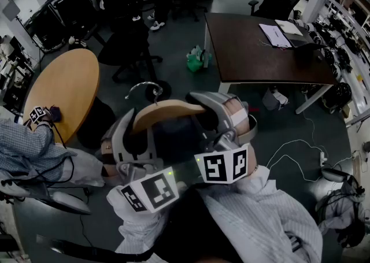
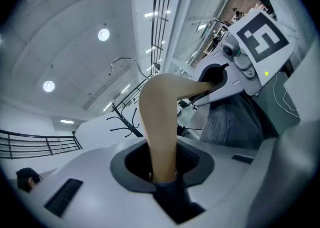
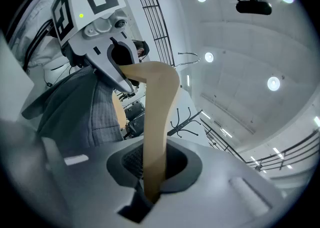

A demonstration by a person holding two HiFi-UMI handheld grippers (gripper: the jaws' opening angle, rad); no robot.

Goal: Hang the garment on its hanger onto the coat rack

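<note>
- Floor [image 1: 173,54] past the hanger [image 1: 167,111] is open but tight. A round table [image 1: 60,91] edges in left of the hanger, a dark desk [image 1: 260,48] lies beyond it to the right, and a black office chair [image 1: 130,48] sits just past its hook [image 1: 144,87].
- Only the gripper views show the coat rack [image 2: 125,119], behind the hanger and well apart from it. Only the head view shows the furniture.
- The hanger is pale curved wood with its metal hook on top, held across in front of the person. A dark garment [image 1: 173,140] hangs under it.
- Jaws of the left gripper [image 2: 162,174] stand narrow, clamped on the hanger's left end with dark cloth in the pinch.
- Jaws of the right gripper [image 3: 150,184] are nearly together, clamped on the hanger's right end.
</note>
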